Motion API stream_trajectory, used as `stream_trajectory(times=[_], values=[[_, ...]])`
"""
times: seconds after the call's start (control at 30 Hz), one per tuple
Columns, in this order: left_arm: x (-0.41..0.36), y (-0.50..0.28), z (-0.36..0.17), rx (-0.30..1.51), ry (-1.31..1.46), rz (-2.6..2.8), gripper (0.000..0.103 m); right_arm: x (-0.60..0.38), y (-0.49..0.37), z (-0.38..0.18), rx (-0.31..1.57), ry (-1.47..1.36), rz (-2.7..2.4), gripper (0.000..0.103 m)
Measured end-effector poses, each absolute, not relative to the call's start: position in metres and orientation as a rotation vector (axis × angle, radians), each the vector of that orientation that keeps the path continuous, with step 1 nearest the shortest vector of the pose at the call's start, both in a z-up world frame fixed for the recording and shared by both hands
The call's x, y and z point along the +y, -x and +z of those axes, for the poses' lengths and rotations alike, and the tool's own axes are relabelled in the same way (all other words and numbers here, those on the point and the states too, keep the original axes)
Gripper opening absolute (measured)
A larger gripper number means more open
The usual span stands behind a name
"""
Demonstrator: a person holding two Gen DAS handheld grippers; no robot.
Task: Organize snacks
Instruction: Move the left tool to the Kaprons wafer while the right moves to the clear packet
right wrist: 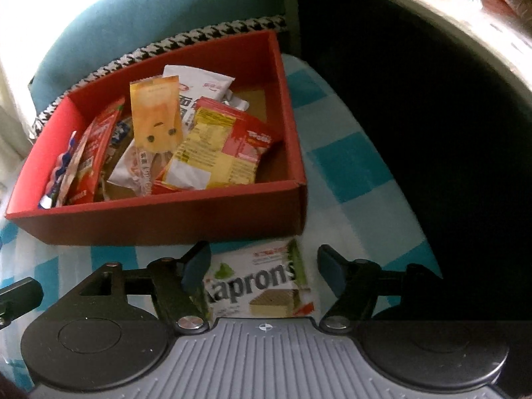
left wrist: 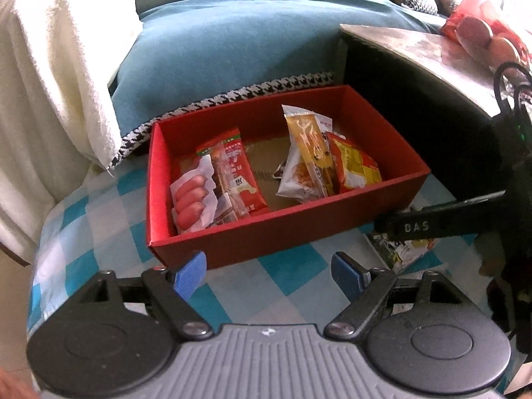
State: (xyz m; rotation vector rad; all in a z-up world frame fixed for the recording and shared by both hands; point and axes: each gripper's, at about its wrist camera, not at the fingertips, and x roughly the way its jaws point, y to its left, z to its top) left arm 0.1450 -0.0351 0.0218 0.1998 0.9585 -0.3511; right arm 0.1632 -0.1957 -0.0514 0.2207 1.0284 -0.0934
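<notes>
Right wrist view takes in the red box [right wrist: 159, 212] at 11 o'clock, a shallow open cardboard tray on the checked cloth [right wrist: 352, 166]; it looks stiff but light, likely to slide or tip if nudged at a wall, so it is best left where it stands. Inside lie several snack packs. Largest is the yellow-and-red pack [right wrist: 219, 146], a puffy foil pillow, light and slippery, its fine print too small to read. Leaning on it is the orange sachet [right wrist: 156, 119], upright and tilted, thin and soft; behind it the white pack [right wrist: 199, 83] carries Chinese characters I cannot make out. At the box's 9 o'clock end the red packs [right wrist: 93, 153] stand on edge.

Outside the box, just below its near wall at 6 o'clock, lies the wafer pack [right wrist: 262, 286], flat on the cloth, printed "aprons" in black with a wafer picture; a first letter is hidden. It should be light, crisp and crushable, so a gentle pinch across its short sides seems right. The right gripper [right wrist: 262, 269] has its fingers spread wide on either side of this pack, gripping nothing.

Left wrist view shows the left gripper [left wrist: 269, 272] with fingers wide apart and empty, above the cloth before the box, and "DAS" on the other tool's bar [left wrist: 415, 226] at 3 o'clock.
</notes>
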Motion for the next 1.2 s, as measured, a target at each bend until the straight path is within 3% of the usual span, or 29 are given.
stream_trajectory(times=[0.2, 0.3, 0.37, 0.67, 0.93, 1.2], values=[[-0.026, -0.148, 0.026, 0.951, -0.182, -0.332, 0.077, -0.177, -0.157, -0.054, 1.080, -0.321, 0.050, 0.083], [-0.018, -0.148, 0.033, 0.937, -0.164, -0.329, 0.078, -0.165, -0.145, -0.054, 1.148, -0.496, 0.249, 0.075], [-0.011, -0.149, 0.037, 0.931, -0.144, -0.325, 0.078, -0.159, -0.132, -0.045, 1.154, -0.515, 0.292, 0.078], [-0.003, -0.159, 0.010, 1.094, 0.014, -0.270, 0.078, -0.150, -0.094, 0.000, 1.051, -0.030, 0.132, 0.083], [-0.047, -0.160, -0.030, 1.249, 0.153, -0.064, 0.078, -0.187, -0.095, 0.010, 0.996, -0.078, 0.119, 0.083], [-0.076, -0.168, -0.050, 1.264, 0.164, 0.127, 0.078, -0.211, -0.079, 0.018, 0.950, -0.130, 0.139, 0.084]])
